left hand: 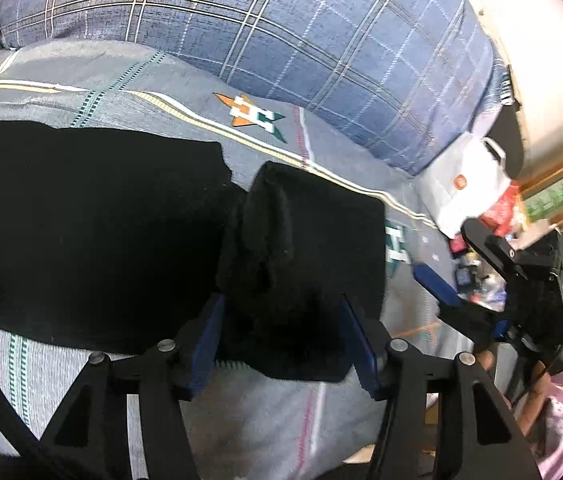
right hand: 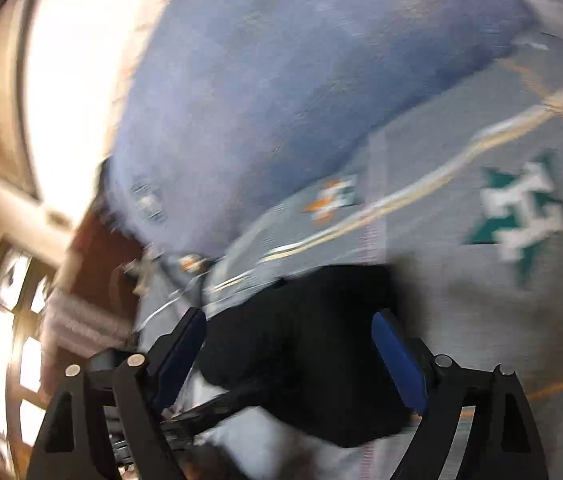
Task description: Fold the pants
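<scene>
The left gripper [left hand: 281,332] stands half open, and a bunched fold of the black pants [left hand: 93,232] lies loose between its blue pads. The right gripper [right hand: 289,344] is wide open over the same cloth. Behind, the pants lie on the grey bedsheet [left hand: 121,80].

Both wrist views are angled down, close over the grey bedsheet [left hand: 129,92]; black pants [left hand: 93,240] and blue pillow [left hand: 301,48] are shared.
</scene>
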The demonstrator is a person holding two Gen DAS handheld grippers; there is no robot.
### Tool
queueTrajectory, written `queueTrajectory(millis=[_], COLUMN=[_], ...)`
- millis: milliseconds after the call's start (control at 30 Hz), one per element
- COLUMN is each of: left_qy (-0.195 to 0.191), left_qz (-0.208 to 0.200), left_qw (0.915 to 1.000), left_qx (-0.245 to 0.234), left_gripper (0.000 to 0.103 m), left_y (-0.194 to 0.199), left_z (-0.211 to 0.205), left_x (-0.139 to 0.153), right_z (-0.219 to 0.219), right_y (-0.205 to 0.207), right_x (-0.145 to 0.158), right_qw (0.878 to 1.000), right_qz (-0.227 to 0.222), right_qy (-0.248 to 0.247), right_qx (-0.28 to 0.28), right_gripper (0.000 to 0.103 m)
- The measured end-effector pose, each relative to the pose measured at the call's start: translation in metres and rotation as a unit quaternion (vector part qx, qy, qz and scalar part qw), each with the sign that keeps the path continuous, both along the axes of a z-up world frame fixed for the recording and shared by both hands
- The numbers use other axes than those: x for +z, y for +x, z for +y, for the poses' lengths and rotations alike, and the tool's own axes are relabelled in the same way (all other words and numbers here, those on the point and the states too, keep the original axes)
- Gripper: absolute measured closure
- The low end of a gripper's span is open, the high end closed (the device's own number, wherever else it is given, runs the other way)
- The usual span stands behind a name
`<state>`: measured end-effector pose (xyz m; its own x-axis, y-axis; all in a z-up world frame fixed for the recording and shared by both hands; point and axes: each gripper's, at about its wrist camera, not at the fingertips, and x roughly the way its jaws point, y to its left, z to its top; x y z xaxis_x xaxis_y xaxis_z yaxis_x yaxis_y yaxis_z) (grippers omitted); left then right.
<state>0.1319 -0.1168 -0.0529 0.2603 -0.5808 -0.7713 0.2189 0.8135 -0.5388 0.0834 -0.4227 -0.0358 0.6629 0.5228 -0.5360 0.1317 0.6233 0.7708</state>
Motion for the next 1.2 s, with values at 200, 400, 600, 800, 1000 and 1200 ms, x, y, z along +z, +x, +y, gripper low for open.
queueTrajectory(millis=[200, 400, 600, 800, 1000, 1200], left_qy=[0.06, 0.136, 0.152, 0.148, 0.086, 0.105], left_qz=[0.001, -0.033, -0.007, 0.005, 0.018, 0.019], left_qw=[0.998, 0.9879, 0.9868, 0.9873, 0.9943, 0.9935], left_qx=[0.019, 0.066, 0.056, 0.058, 0.061, 0.041], left_gripper=[0.091, 0.091, 0.09, 0.09, 0.09, 0.09], left_y=[0.002, -0.002, 0.003, 0.01, 0.007, 0.012], left_z=[-0.008, 0.016, 0.011, 0.014, 0.021, 0.004], left_x=[-0.008, -0.001, -0.015, -0.018, -0.012, -0.026], right_z=[0.019, 0.049, 0.074, 0.092, 0.105, 0.091], right_y=[0.013, 0.016, 0.03, 0.03, 0.02, 0.023], right_x=[-0.025, -0.021, -0.042, -0.044, -0.013, -0.009], right_qw=[0.995, 0.989, 0.983, 0.973, 0.96, 0.962], right_qz=[0.077, 0.075, 0.113, 0.114, 0.073, 0.074], right_qy=[-0.055, -0.11, -0.123, -0.178, -0.256, -0.251], right_qx=[0.026, 0.061, 0.081, 0.092, 0.084, 0.072], right_gripper=[0.042, 0.045, 0.045, 0.058, 0.08, 0.083])
